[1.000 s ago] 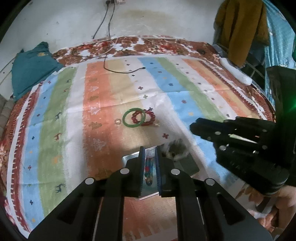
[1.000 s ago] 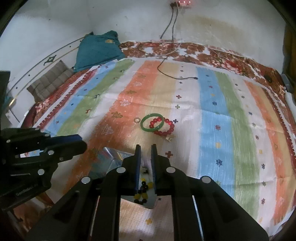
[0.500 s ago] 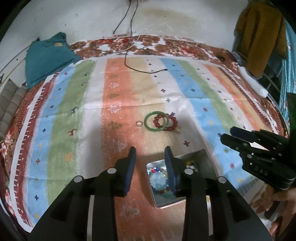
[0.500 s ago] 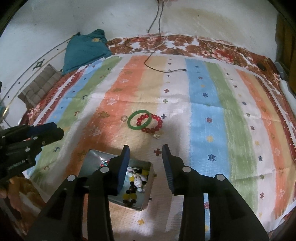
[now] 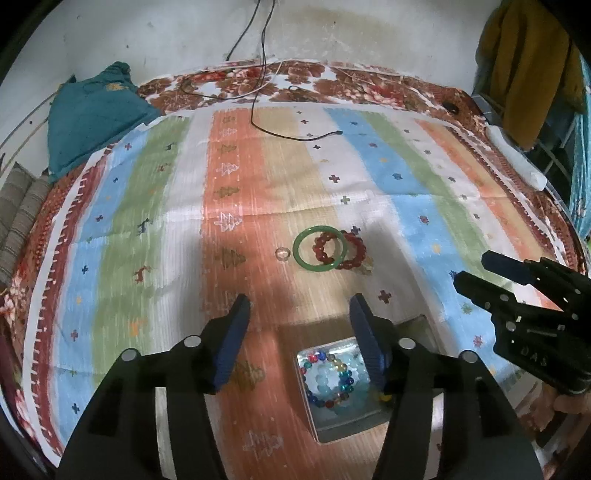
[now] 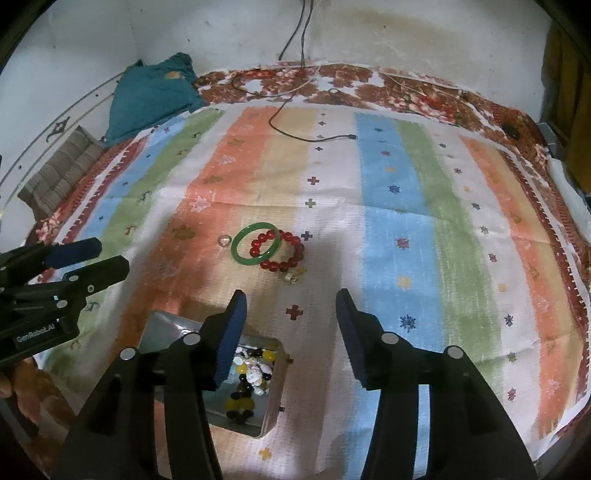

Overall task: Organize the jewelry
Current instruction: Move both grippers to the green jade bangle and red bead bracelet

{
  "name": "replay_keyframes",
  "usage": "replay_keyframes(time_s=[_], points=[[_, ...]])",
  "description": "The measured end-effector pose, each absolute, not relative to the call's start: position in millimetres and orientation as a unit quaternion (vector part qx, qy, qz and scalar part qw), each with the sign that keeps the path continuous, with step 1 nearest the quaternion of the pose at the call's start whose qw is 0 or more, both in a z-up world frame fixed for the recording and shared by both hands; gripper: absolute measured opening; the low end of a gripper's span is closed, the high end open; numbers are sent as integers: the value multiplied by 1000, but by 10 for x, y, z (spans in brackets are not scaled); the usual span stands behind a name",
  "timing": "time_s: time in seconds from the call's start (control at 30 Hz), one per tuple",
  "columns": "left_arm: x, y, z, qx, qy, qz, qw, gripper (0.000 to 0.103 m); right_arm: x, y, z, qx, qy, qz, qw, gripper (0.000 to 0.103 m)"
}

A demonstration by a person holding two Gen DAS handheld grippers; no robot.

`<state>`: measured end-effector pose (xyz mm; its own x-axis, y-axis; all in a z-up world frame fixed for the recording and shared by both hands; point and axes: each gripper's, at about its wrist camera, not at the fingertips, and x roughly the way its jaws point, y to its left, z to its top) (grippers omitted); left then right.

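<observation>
A striped cloth (image 5: 258,177) with small cross and tree motifs covers most of a bed, over a brown floral sheet (image 5: 332,85) showing along the far edge. A teal cushion (image 5: 92,114) lies at the far left corner, and a black cable (image 5: 280,134) runs down the white wall (image 5: 369,33) onto the cloth. A mustard garment (image 5: 524,62) hangs at the right, with a white power strip (image 5: 517,158) on the bed's edge below it.

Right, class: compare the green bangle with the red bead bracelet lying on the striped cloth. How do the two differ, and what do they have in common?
The green bangle is one smooth, solid ring; the red bead bracelet is a string of separate round beads. The green bangle lies on top where they overlap, crossing over part of the red bead bracelet. A small pale charm sits at the bracelet's edge; the bangle has none. Both are round, lie flat on the striped cloth, and sit outside the metal tin.
</observation>
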<state>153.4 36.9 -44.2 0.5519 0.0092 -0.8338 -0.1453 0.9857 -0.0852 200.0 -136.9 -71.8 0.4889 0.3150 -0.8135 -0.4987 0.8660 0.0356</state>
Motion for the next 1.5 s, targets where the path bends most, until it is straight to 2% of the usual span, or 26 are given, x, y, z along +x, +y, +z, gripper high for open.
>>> replay_keyframes(time_s=[0.17,0.4,0.77,1.5], points=[[1652,383,-479,-58,476,49,876,65,2134,-1332,-788,-105,459,230,852,54],[1883,485,-581,-59,490,56,868,65,2311,-1296,-851,-105,464,222,851,66],[2140,602,-712,-80,504,52,859,69,2579,-1235,-981,-109,481,211,844,66],[2591,663,-1014,-46,534,49,843,72,2997,-1074,-1263,-117,516,209,823,66]])
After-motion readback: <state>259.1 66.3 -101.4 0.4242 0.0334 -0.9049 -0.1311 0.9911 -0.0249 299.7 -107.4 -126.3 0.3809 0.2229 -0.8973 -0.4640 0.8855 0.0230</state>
